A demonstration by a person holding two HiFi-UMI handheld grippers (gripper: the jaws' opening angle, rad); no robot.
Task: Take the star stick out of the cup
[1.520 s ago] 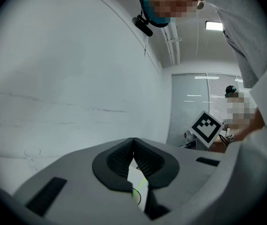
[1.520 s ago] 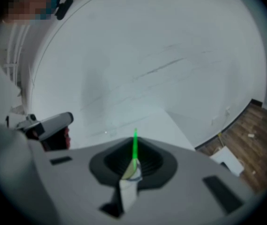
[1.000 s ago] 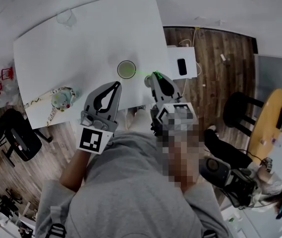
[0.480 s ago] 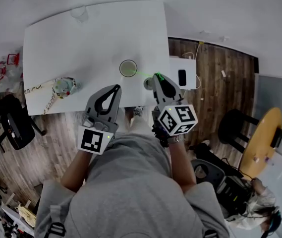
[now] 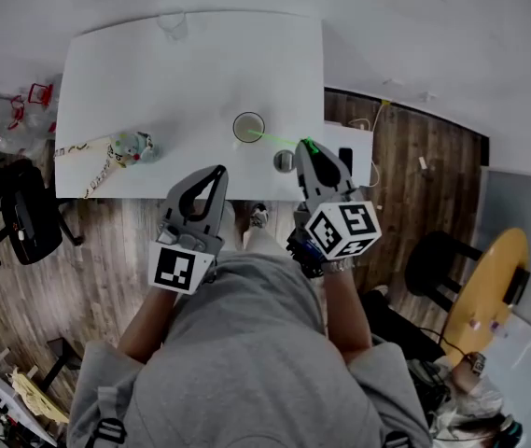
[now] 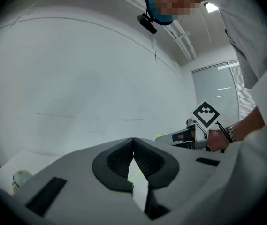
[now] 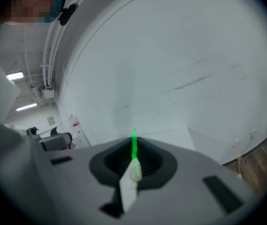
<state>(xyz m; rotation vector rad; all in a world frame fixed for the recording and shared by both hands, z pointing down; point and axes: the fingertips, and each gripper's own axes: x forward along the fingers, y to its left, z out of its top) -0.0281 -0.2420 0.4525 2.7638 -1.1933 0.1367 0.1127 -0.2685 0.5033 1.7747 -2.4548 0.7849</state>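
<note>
Two tools hang over the near edge of the white surface (image 5: 153, 82). The right tool (image 5: 310, 146) is clenched on the green star stick (image 5: 279, 139), which slants from its tip to the cup (image 5: 248, 126) in the near right part of the surface. The stick's far end lies at the cup's rim; whether it is clear of the cup cannot be told. The left tool (image 5: 217, 171) is clenched on nothing, apart from the cup.

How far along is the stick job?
Done: the right hand-held gripper is shut on the thin green stick. In hand: in the head view its far end overlaps the round dark-rimmed cup; whether it is clear, I cannot tell. Left: drawing it fully away.
</note>
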